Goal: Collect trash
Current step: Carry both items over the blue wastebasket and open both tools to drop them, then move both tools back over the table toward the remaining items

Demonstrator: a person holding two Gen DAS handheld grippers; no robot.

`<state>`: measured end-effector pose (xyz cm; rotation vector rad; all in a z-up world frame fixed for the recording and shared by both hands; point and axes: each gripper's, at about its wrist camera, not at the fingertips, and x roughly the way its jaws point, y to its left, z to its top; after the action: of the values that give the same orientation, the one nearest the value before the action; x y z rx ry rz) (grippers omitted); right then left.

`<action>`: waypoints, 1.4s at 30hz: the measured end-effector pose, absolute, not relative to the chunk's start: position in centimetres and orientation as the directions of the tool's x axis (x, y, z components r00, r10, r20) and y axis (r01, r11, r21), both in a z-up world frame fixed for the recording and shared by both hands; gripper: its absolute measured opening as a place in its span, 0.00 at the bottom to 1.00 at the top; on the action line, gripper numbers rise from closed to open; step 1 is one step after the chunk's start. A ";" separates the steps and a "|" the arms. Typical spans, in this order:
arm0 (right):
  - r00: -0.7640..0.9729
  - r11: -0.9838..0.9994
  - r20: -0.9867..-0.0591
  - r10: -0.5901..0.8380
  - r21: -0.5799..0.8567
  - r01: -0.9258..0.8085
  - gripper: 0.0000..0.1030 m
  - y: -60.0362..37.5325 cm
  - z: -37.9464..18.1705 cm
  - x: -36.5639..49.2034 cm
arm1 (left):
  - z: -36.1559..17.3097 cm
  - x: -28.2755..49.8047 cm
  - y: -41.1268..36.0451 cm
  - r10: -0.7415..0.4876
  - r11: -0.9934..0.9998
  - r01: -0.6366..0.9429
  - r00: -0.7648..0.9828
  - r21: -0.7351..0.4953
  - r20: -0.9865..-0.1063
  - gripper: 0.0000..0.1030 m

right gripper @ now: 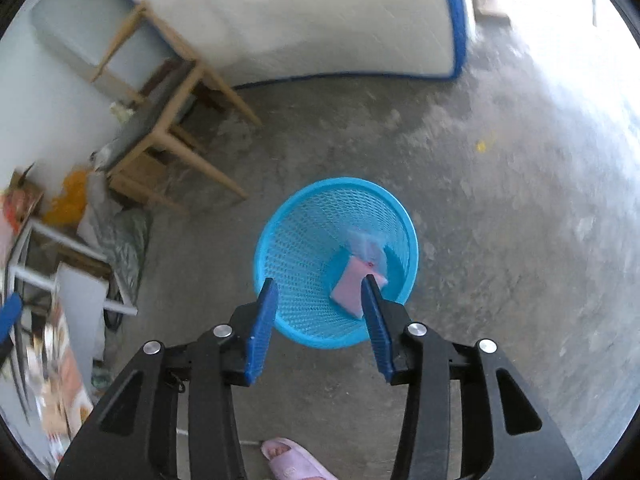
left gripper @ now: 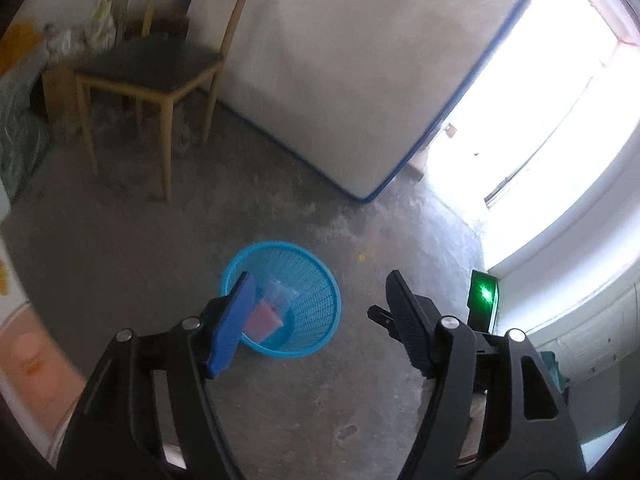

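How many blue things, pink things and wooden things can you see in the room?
Blue: 2, the round blue plastic mesh basket and the blue-edged white mattress against the wall.
Pink: 2, the flat pink packet inside the basket and the pink slipper.
Wooden: 1, the wooden chair with the dark seat.
Total: 5

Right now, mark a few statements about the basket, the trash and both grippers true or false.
1. The blue basket stands upright on the floor. True.
2. The basket is empty. False: a pink packet and a clear wrapper lie inside.
3. The right gripper is shut on the packet. False: its jaws stand apart with nothing between them.
4. The left gripper is open and holds nothing. True.
5. A wooden chair stands near the mattress. True.
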<state>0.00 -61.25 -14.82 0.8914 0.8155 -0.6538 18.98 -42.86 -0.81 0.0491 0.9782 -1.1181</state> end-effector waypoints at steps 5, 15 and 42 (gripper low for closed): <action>0.583 0.615 -0.781 -0.225 0.351 0.706 0.67 -55.9 -9.0 -2.5 | 3.7 15.2 -36.3 -0.756 0.470 0.794 0.136 -0.386 -0.640 0.67; 0.698 0.747 -0.702 -0.146 0.385 0.543 0.83 -46.6 -2.1 -3.6 | 8.4 10.4 -21.5 -0.735 0.594 0.746 0.350 -0.301 -0.580 0.74; 0.530 0.822 -0.699 0.480 0.569 0.006 0.83 -26.5 2.5 22.3 | 5.0 12.6 -0.7 -0.469 0.883 0.379 0.677 -0.277 -0.567 0.73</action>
<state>22.29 -26.49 2.55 0.5556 0.9821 0.3008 12.64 -0.67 5.01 -0.1410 0.6751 -0.4780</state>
